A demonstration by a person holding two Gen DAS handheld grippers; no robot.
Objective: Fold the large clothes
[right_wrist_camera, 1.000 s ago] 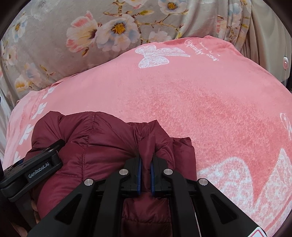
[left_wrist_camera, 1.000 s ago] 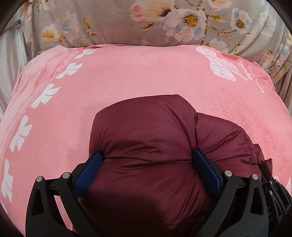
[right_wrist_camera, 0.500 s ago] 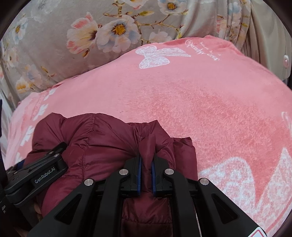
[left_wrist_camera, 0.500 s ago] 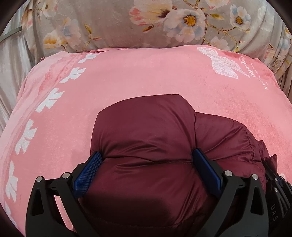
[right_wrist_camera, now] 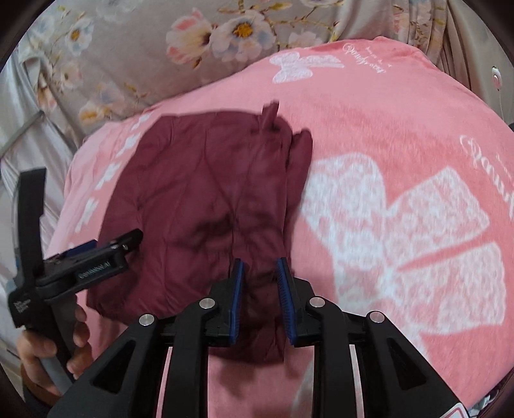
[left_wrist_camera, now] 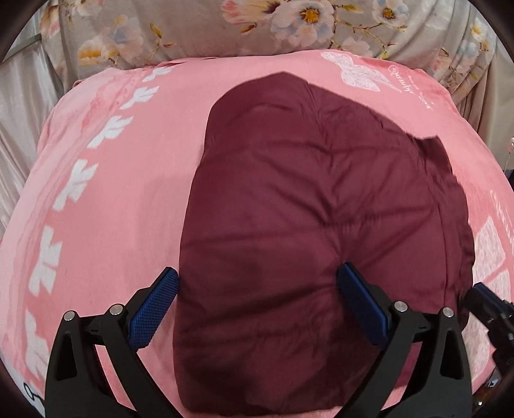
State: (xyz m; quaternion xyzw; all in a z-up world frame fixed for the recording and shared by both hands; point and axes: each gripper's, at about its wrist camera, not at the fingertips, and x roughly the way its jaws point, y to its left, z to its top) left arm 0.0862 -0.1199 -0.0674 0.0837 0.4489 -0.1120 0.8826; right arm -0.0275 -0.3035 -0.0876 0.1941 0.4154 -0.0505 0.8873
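Note:
A dark red puffer jacket (left_wrist_camera: 321, 209) lies folded in a flat bundle on the pink blanket (left_wrist_camera: 128, 193). My left gripper (left_wrist_camera: 257, 270) is open wide at the jacket's near end. Its left pad stands just beside the jacket's edge and its right pad rests over the fabric. In the right wrist view the same jacket (right_wrist_camera: 199, 193) stretches away from me. The jaws of my right gripper (right_wrist_camera: 260, 261) are opening, with the jacket's near edge loose between the blue pads, which do not press on it. The left gripper (right_wrist_camera: 106, 247) shows there at the jacket's left side.
A grey flowered cover (left_wrist_camera: 257, 29) is bunched behind the blanket. Pale curtain cloth (left_wrist_camera: 19, 106) hangs at the left. A person's hand (right_wrist_camera: 32, 350) holds the left gripper's handle. White bow prints (right_wrist_camera: 401, 231) mark the blanket to the jacket's right.
Both grippers have drawn back toward the near edge, so the jacket now lies farther out and flatter. The right jaws, shut on a fold before, have parted. The left pads no longer squeeze the bundle.

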